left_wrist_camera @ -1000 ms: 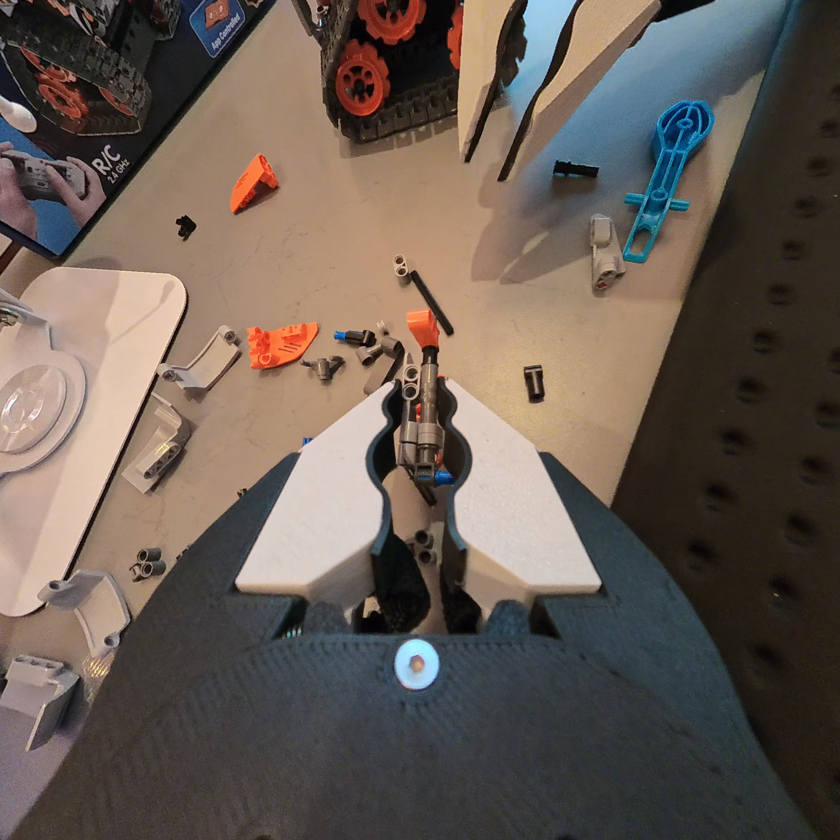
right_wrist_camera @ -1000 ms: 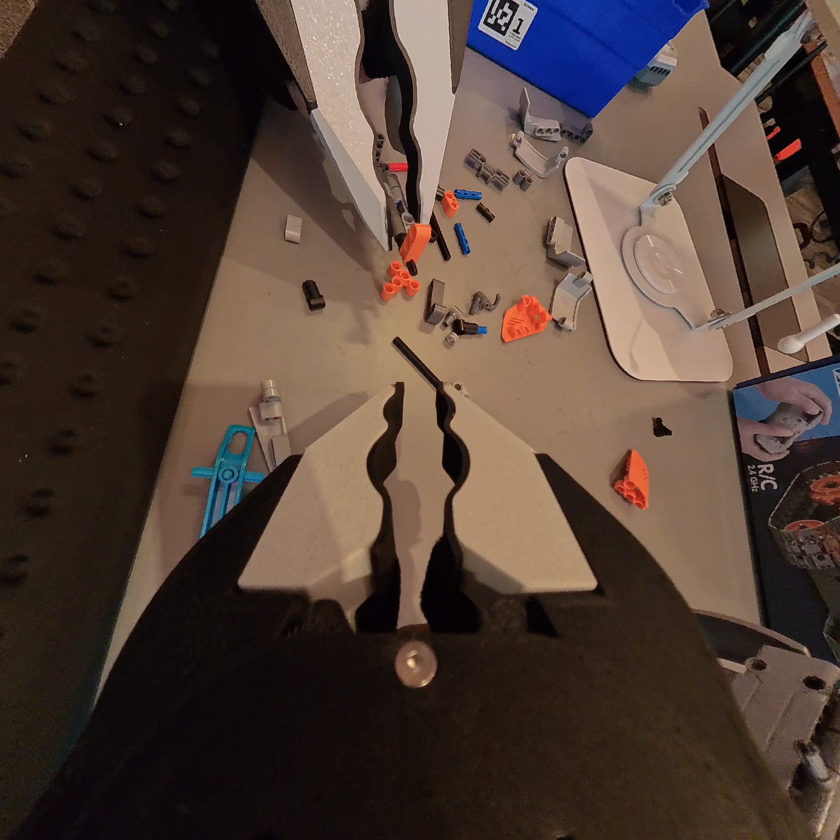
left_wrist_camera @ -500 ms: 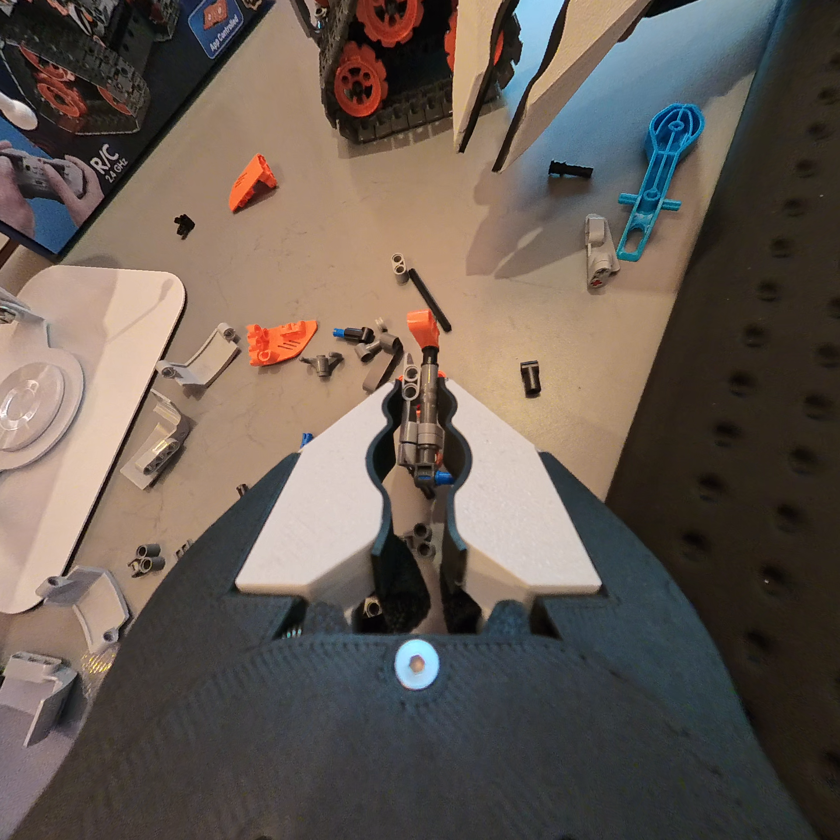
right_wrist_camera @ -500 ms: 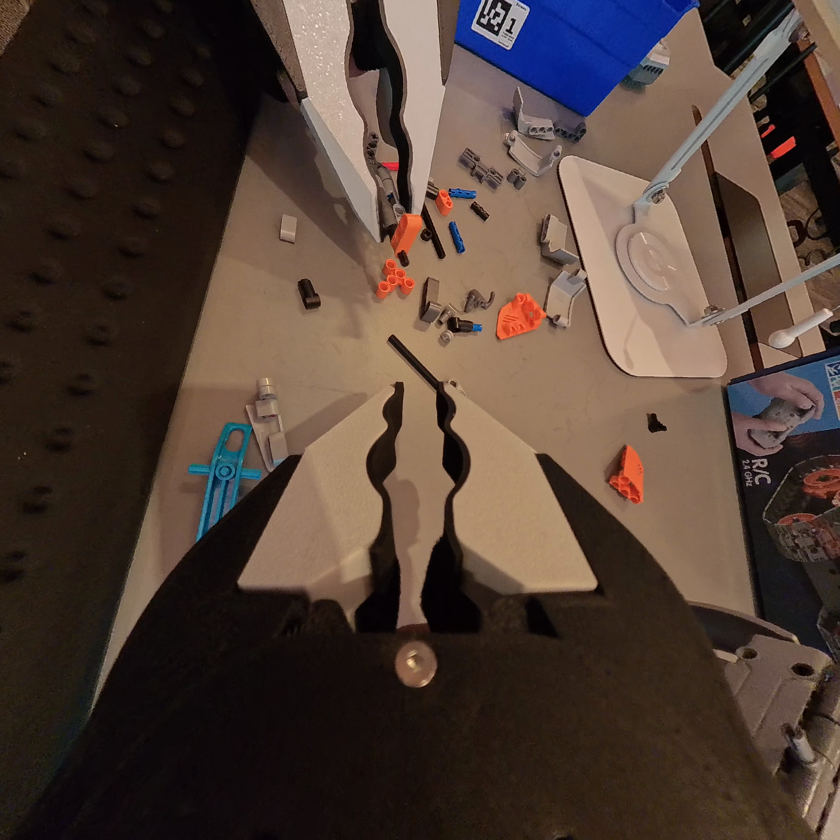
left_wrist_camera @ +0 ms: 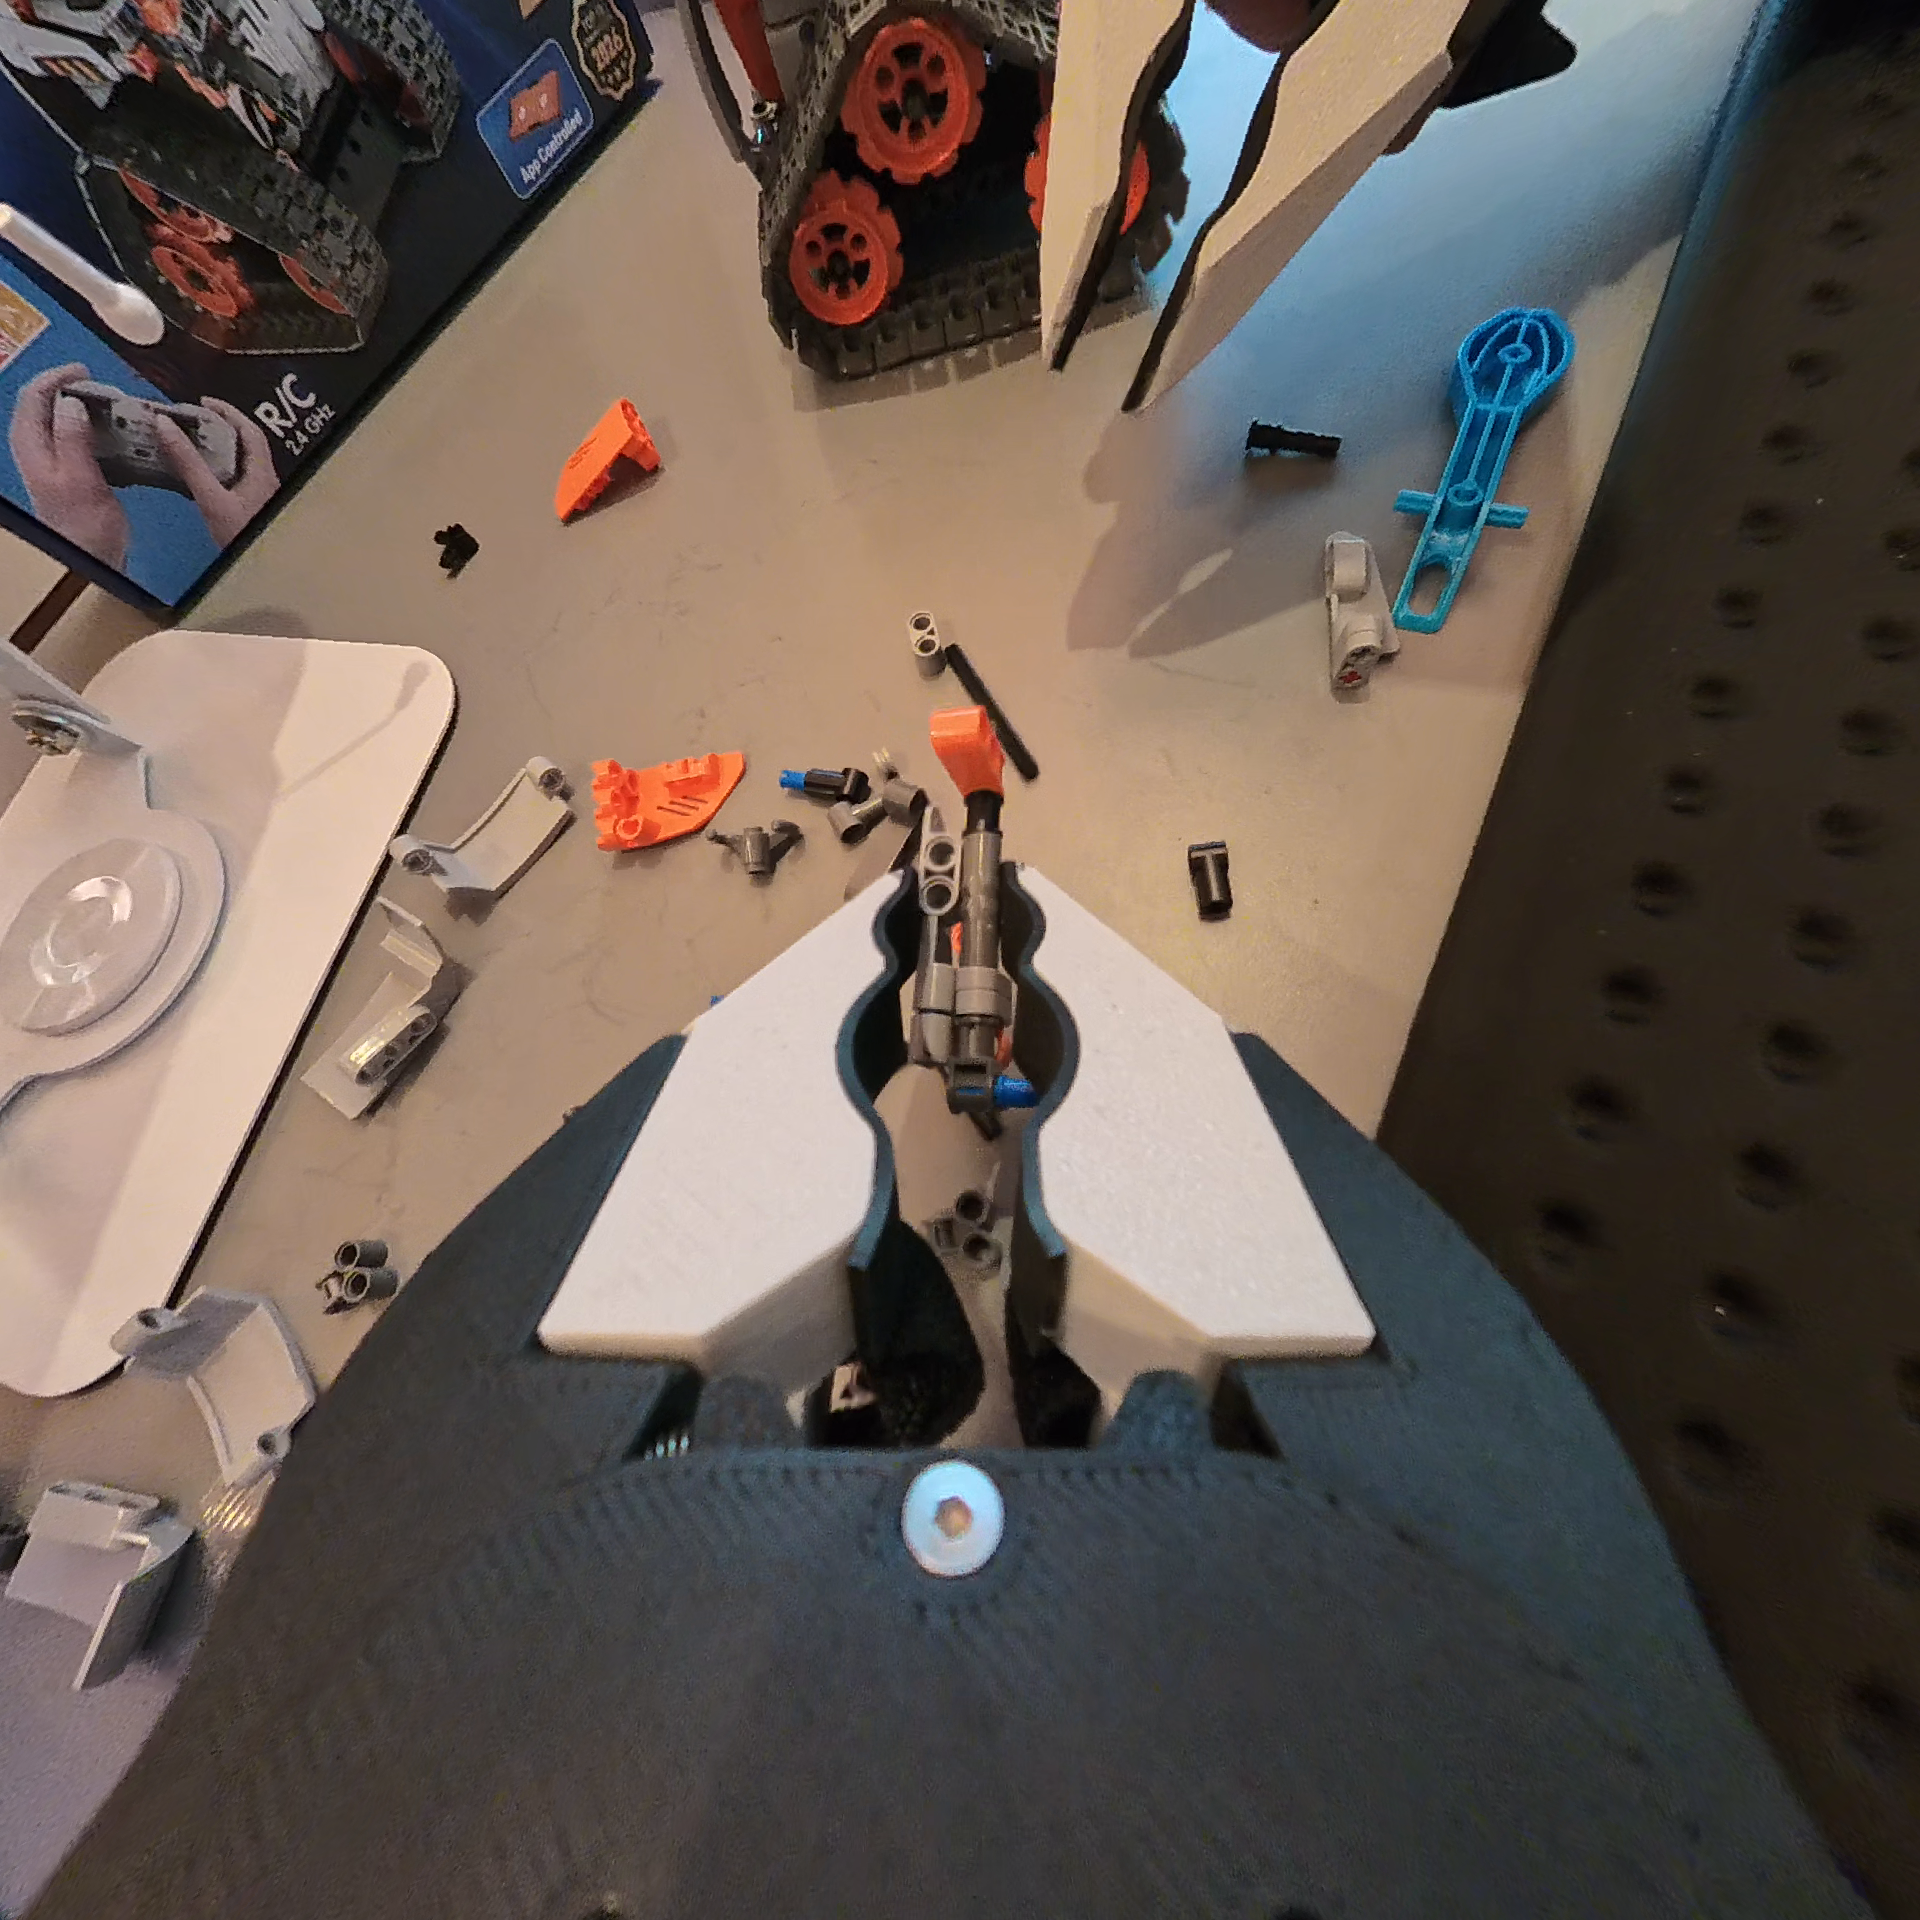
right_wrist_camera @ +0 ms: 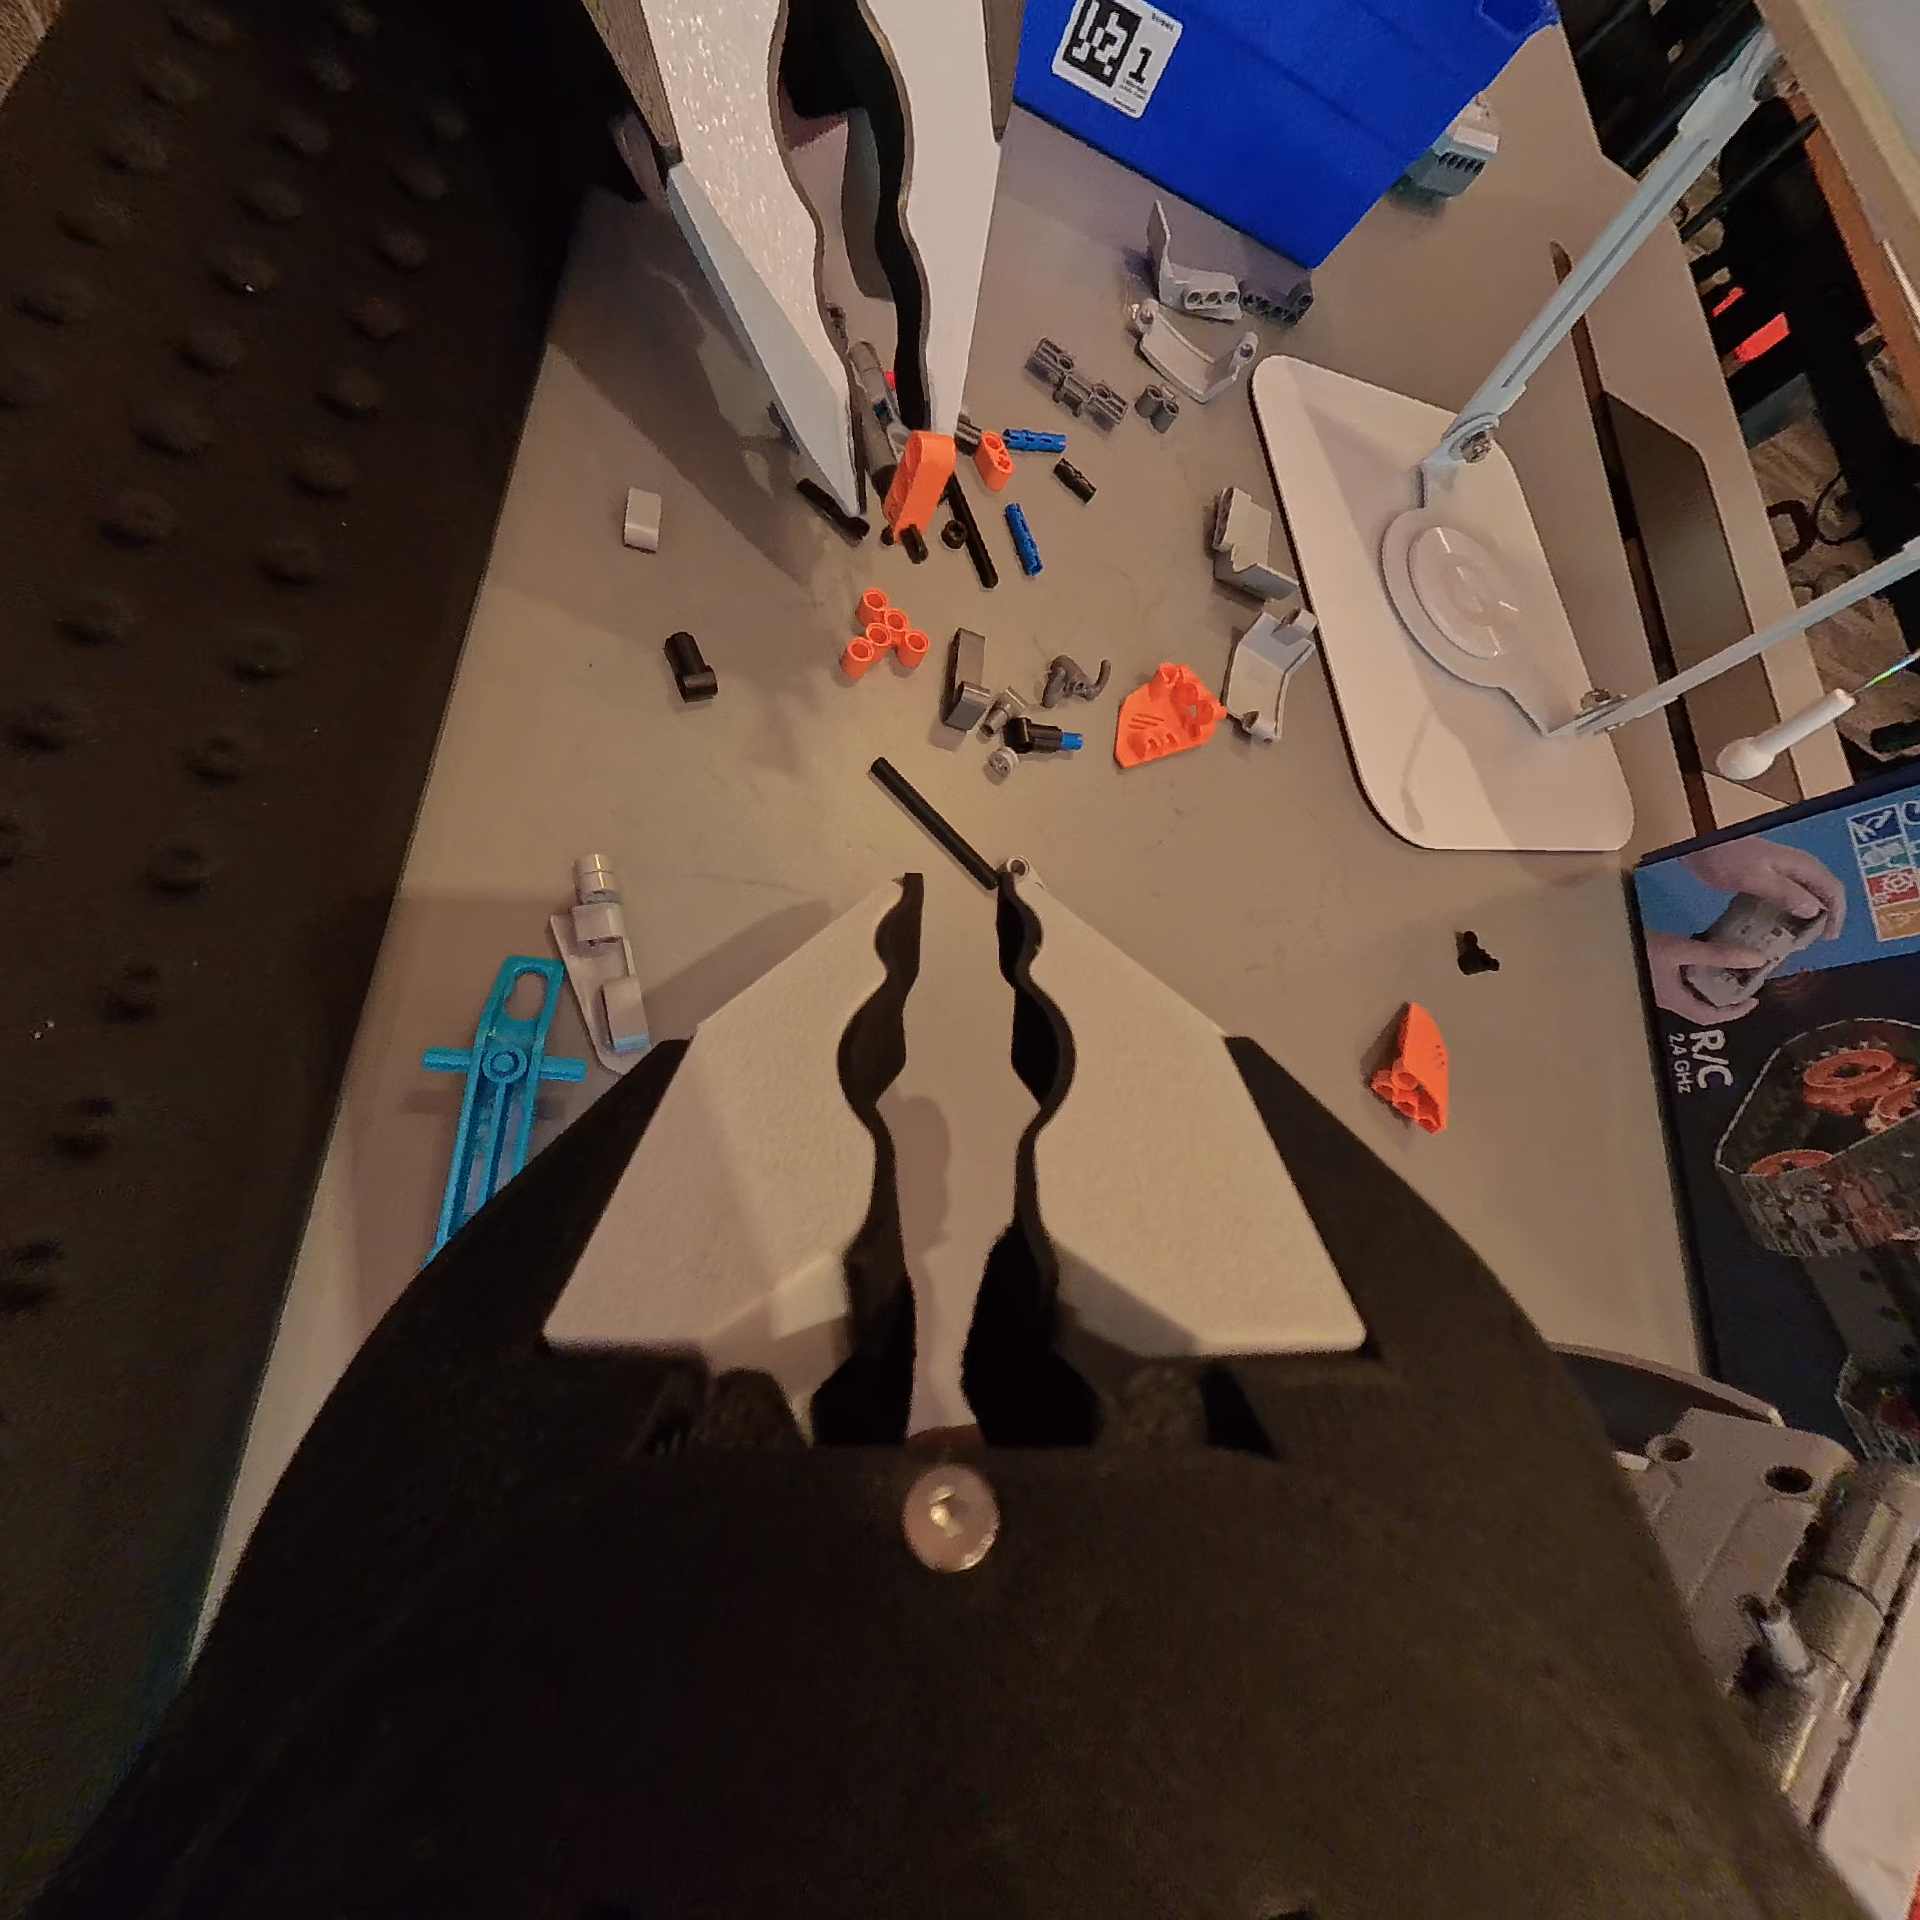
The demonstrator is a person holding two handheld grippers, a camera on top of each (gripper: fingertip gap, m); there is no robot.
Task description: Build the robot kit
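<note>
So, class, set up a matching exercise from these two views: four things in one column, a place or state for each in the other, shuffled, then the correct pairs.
Things
1. left tongs
2. right tongs
3. blue lever tool
4. tracked vehicle

Places or states
A. lying at the table edge beside the dark studded mat
B. shut on a grey and orange rod assembly
C. standing at the far end of the table
D. empty, above a black axle

Pairs: 1-B, 2-D, 3-A, 4-C

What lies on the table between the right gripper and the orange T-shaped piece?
In the right wrist view, a thin black axle rod lies between the right gripper and the orange T-shaped piece; otherwise grey table is bare.
</note>
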